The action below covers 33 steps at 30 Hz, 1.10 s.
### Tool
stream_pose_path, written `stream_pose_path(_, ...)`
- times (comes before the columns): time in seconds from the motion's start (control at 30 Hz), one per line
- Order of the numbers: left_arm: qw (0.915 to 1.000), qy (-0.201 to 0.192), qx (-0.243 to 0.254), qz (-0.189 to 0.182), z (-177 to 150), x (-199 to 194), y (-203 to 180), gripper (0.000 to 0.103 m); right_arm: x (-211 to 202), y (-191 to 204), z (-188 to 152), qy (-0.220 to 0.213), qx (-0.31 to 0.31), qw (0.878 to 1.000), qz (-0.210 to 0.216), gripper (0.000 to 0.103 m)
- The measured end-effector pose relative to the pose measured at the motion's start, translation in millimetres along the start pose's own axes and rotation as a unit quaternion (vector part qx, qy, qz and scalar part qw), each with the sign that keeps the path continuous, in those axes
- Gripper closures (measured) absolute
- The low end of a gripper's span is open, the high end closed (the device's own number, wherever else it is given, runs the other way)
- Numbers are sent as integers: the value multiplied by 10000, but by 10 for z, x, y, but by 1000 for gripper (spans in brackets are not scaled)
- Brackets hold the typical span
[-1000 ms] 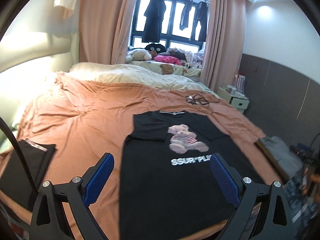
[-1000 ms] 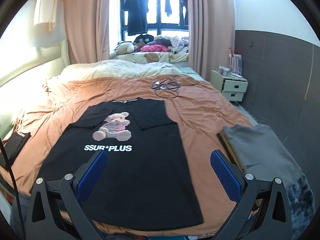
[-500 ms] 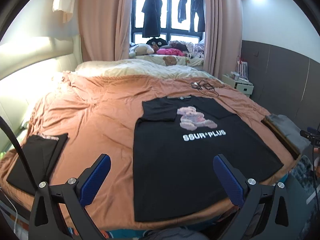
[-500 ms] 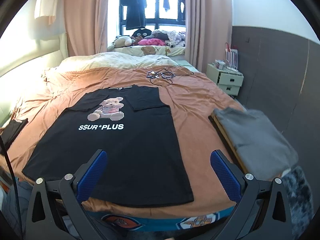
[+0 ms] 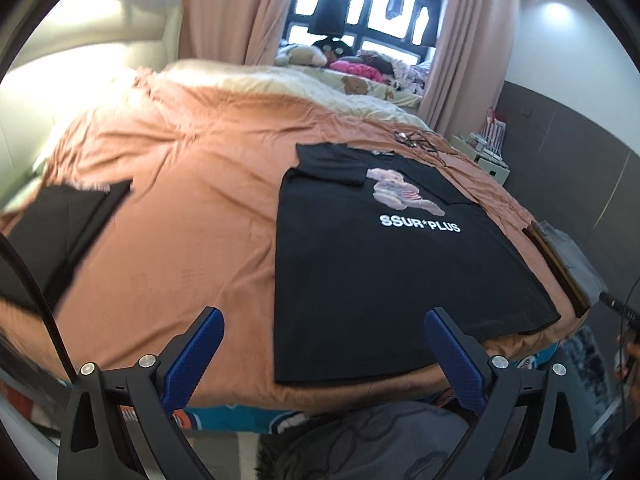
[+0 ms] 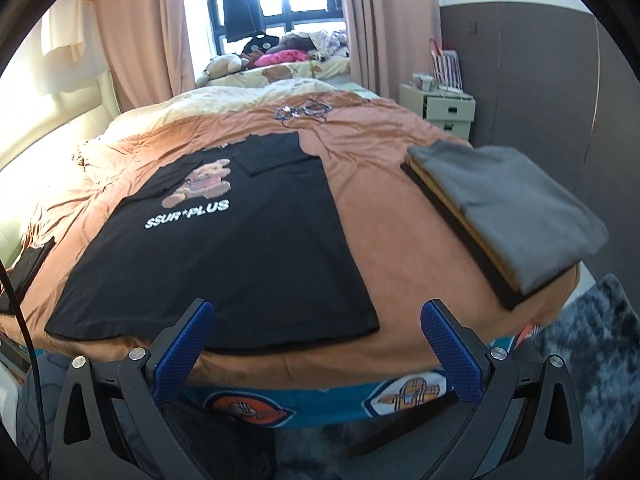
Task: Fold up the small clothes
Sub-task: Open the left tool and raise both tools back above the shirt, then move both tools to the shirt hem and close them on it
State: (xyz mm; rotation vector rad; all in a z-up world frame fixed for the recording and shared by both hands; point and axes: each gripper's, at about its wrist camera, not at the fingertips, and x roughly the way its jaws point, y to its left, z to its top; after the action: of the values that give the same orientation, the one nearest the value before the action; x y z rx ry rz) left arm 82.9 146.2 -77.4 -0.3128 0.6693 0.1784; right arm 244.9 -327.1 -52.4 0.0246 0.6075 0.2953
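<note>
A black T-shirt (image 5: 384, 272) (image 6: 240, 256) with a bear print and white "SSUR*PLUS" lettering lies face up on the orange bedspread, both sleeves folded in over the chest, its hem near the foot edge of the bed. My left gripper (image 5: 322, 344) hangs open off the foot of the bed, above the shirt's lower left hem and clear of it. My right gripper (image 6: 318, 338) is open too, held just past the shirt's lower right corner, with nothing between its blue pads.
A stack of folded clothes with a grey one on top (image 6: 508, 200) (image 5: 568, 264) sits at the bed's right edge. A folded black garment (image 5: 56, 232) lies at the left edge. Tangled cables (image 6: 304, 110) lie beyond the collar. A bedside cabinet (image 6: 444, 110) stands right; a shaggy rug (image 6: 580, 360) covers the floor.
Both grippers have pulled back and lowered from over the shirt to beyond the foot edge of the bed. The shirt has not moved.
</note>
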Motion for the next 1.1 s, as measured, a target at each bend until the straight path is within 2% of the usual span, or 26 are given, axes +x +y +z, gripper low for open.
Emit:
stream_pose_path(0.1,9996,173,-234,-40,-41,103,124,17,44,-105,-43,100,114,9998,95,0)
stream_pose_path(0.17,9984,258,-496,-70,-66,178,231,29,74,-157,-57,144,185,9996,157,1)
stream_pose_path(0.23,9965,358,-737,-144,-83,251,315,37,131,-206,-63,216,238,9992,237,18)
stream_pose_path(0.3,9934,494,-994,-290,-119,348,392,45,209,-256,-65,333,317,9985,300,27)
stream_pose_path(0.37,9909,623,-1133,-361,-155,429,428,53,273,-329,-72,413,420,9977,327,31)
stream_pose_path(0.53,9817,982,-1550,-501,-311,661,509,66,478,-557,-109,575,733,9947,440,36)
stream_pose_path(0.67,9695,1285,-1977,-673,-434,830,591,67,645,-715,-151,700,1015,9908,551,38)
stream_pose_path(0.73,9663,1393,-2061,-664,-476,883,601,67,712,-800,-164,723,1168,9885,629,40)
stream_pose_path(0.93,9662,1437,-2120,-305,-526,888,640,67,850,-964,-202,726,1470,9833,795,40)
stream_pose_path(1.03,9589,1532,-2349,-432,-580,939,714,67,926,-1041,-225,723,1655,9787,972,40)
stream_pose_path(1.1,9570,1539,-2420,-425,-617,943,738,67,966,-1115,-241,722,1810,9747,1095,40)
